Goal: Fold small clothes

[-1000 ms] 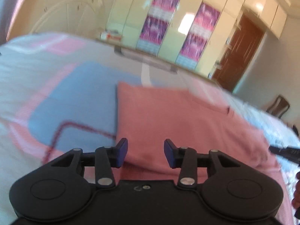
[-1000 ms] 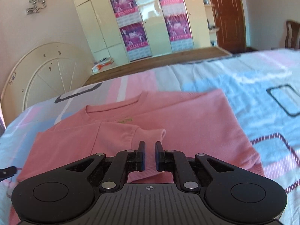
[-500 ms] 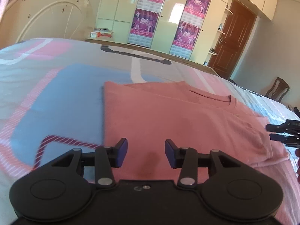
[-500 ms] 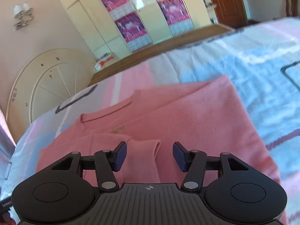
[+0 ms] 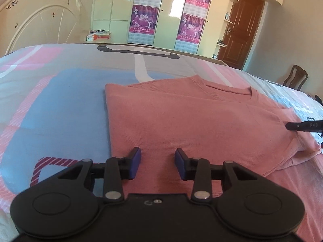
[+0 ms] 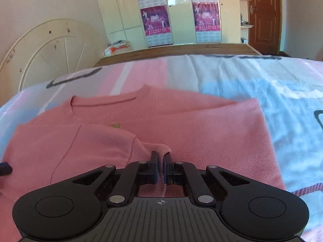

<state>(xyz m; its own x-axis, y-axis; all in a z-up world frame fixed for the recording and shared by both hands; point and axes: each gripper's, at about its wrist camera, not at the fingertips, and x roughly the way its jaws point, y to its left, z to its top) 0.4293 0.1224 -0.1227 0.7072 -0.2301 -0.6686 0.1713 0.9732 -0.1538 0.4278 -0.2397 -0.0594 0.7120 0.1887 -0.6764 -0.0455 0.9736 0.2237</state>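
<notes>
Pink ribbed knit shirt [image 6: 201, 133], cuff pinched by right gripper [image 6: 160, 169], left gripper [image 5: 157, 163] spread

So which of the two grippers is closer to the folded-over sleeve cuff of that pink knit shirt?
Right. The right gripper is shut on the sleeve cuff of the pink knit shirt; the left gripper is open at the hem, away from it.

One shirt, two grippers, four posters, one door, one chair.

I count a single pink shirt [image 5: 193, 121] on one patterned bedspread [image 5: 60, 100], and my two grippers: the left gripper [image 5: 157, 162] and the right gripper [image 6: 160, 169]. On the wardrobe [image 5: 165, 14] I see four purple posters [image 5: 143, 18], two per column. There is one brown door [image 5: 240, 28], one wooden chair [image 5: 295, 77], and what may be one box [image 6: 117, 47], too blurred to be sure.
</notes>
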